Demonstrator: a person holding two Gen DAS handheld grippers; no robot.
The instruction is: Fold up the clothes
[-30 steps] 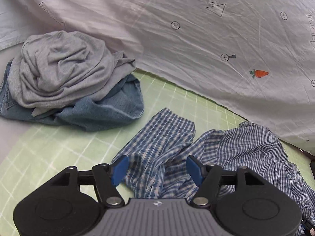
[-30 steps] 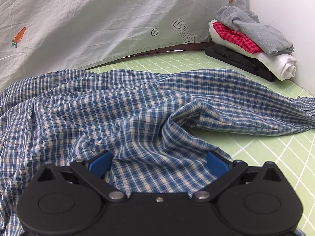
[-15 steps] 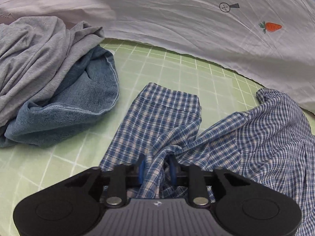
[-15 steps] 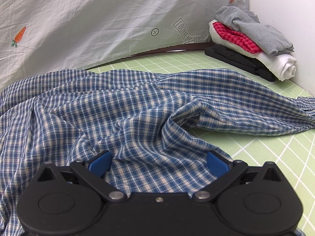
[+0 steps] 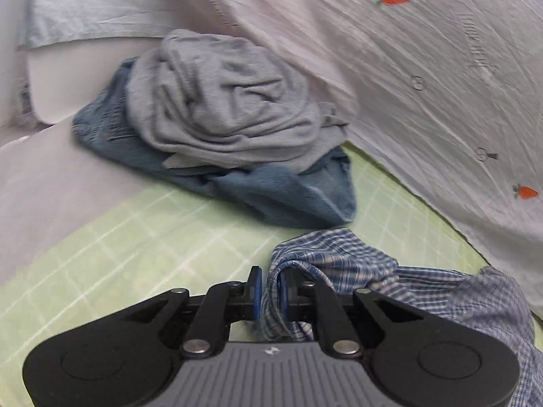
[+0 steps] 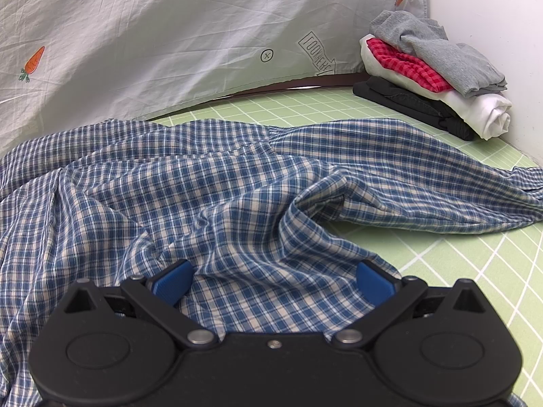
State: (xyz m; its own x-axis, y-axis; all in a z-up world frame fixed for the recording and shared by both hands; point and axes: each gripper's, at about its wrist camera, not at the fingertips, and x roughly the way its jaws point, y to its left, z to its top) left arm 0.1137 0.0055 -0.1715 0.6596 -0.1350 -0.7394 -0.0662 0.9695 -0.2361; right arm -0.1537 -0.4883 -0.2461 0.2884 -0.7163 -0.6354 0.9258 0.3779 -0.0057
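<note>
The left gripper (image 5: 268, 293) had just been closing and was clamped on a bunched fold of the blue-and-white checked cotton shirt (image 6: 237, 200), with the cloth squeezed up between its blue pads (image 5: 254, 291). The shirt itself lay crumpled across the green grid-lined mat (image 6: 475, 271) on the counter, most of it spread out in front of the right gripper (image 6: 271, 283). That one sat with its jaws wide apart, hovering low over the fabric and gripping nothing.

Looked like the step in hand was pulling the sleeve or edge out to flatten the shirt before any fold. To do that well, the left side probably wanted a slow, low drag away from the body of the shirt, keeping the cloth near the mat so it didn't balloon. The pinch looked like it caught several layers, so it might have dragged more than one thickness along; worth checking that. The right gripper could have pinned or grabbed the near hem to give some counter-tension, otherwise the whole shirt would likely just slide.

Also the rumpled grey jersey garment (image 5: 224, 101) on top of the blue denim piece (image 5: 292, 196) sat close to the left, so the pull needed to stay clear of that heap. The neat stack of folded clothes (image 6: 437, 71) in the far corner seemed like the eventual destination
</note>
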